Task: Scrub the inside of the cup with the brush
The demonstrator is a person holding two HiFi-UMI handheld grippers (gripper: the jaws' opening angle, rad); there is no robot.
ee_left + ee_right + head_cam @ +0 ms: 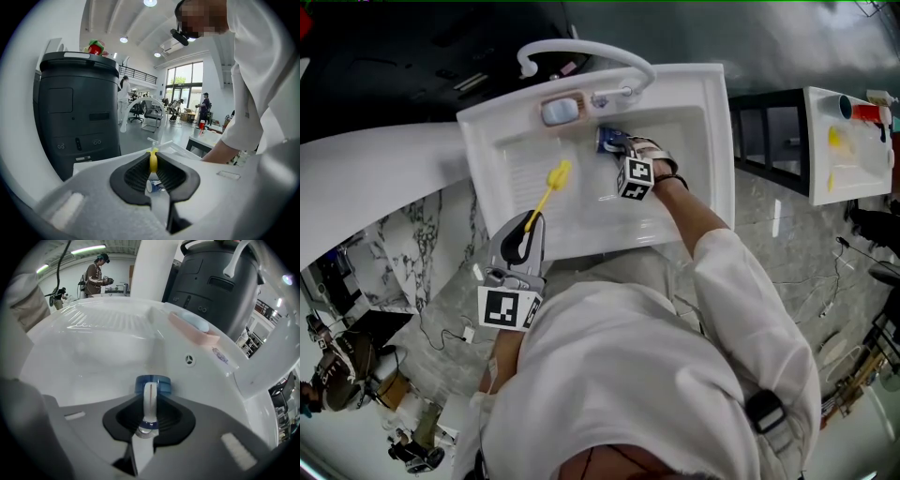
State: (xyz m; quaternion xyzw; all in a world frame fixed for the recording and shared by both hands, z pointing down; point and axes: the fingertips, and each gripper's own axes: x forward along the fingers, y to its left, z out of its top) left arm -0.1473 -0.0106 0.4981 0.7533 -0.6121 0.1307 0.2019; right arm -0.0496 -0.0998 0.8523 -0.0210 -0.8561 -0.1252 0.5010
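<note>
Over the sink [487,141], head view: left gripper [528,223] at the sink's near rim holds a yellow brush [553,180], whose head reaches out over the basin. Right gripper [615,150] is inside the sink by the tap [581,49], on a blue cup [607,139].
Left gripper view: left gripper [153,165] has its jaws almost together, pinching the brush [153,160] by its handle. The cup [153,186] shows beyond, apart from the brush.
Right gripper view: right gripper [149,414] has its jaws a narrow gap apart, clamped on the cup's white handle [149,401]. The cup [153,383] sits down in the sink [93,348], near the soap dish [194,328].
</note>
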